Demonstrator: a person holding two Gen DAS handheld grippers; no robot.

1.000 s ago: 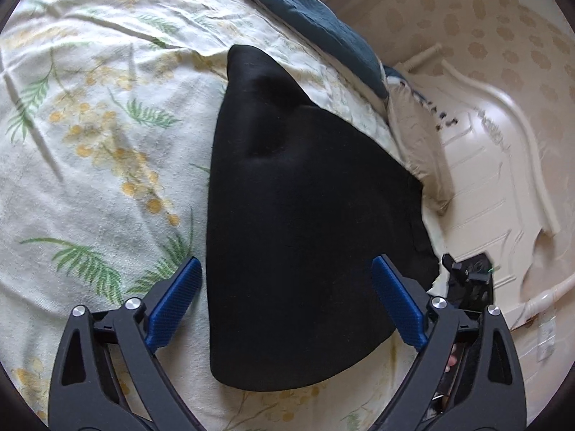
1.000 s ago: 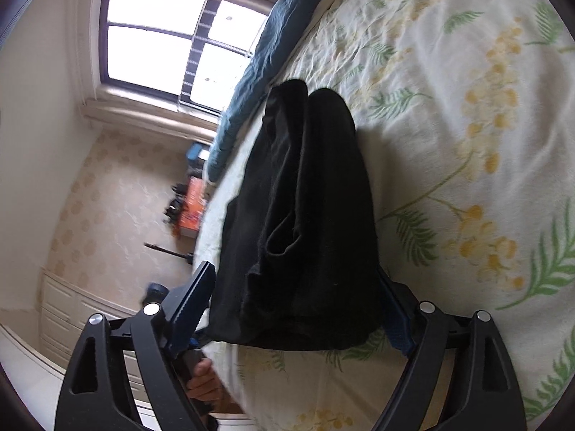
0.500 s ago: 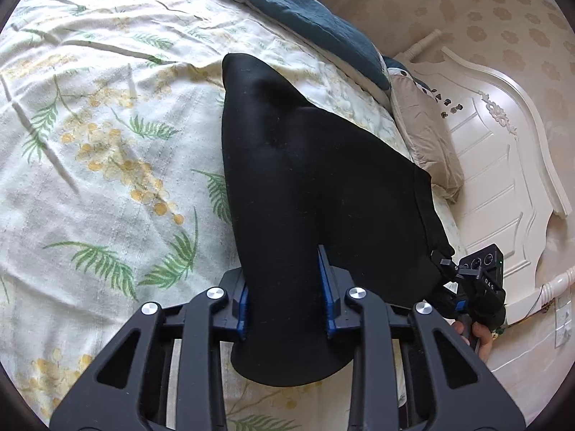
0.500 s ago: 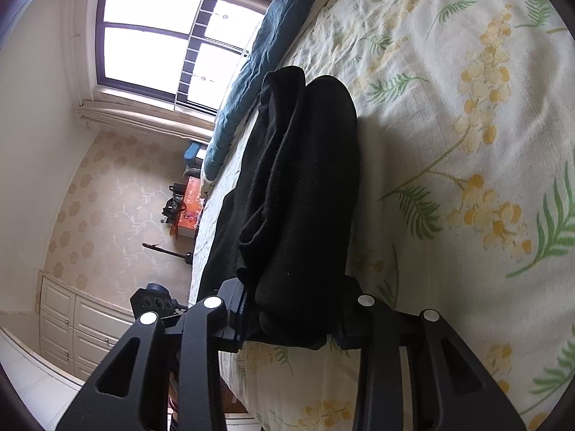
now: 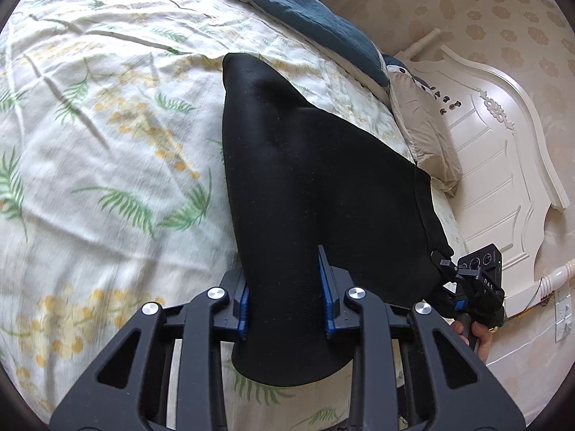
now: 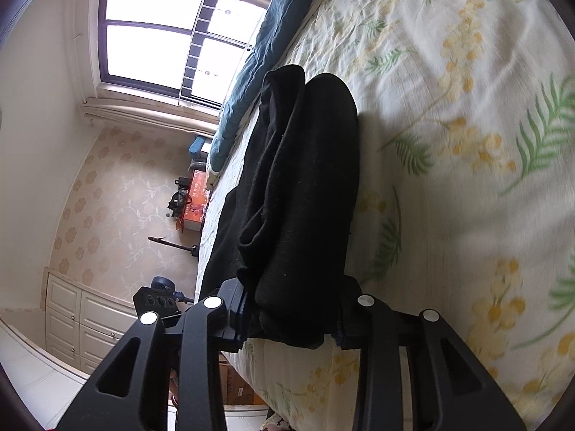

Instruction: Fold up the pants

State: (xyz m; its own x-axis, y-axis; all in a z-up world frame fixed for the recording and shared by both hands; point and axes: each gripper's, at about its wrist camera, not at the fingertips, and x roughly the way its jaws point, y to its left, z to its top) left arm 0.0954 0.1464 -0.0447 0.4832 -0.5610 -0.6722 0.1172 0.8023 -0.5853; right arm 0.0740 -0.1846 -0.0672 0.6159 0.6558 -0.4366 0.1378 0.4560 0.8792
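Left wrist view: left claw (image 5: 286,296) clamped on black pants (image 5: 316,186) on bed (image 5: 107,143); right claw (image 6: 293,314) likewise clamps them.

Left tongs (image 5: 285,305) clamped on black fabric. Right tongs (image 6: 293,318) likewise clamped, angled downward. Bare hand (image 5: 476,337) gripping handle.

You see a bedspread (image 5: 107,165) printed with green fronds and yellow blossoms, spreading out ahead of the jaws and to both sides. A dark blue quilt (image 5: 305,10) lies along its far edge. To the right of the left jaws stand a beige pillow (image 5: 427,136) and a white headboard (image 5: 503,151). Left of the right jaws you find a window (image 6: 172,43), an orange box (image 6: 196,197) and white cabinets (image 6: 82,319).
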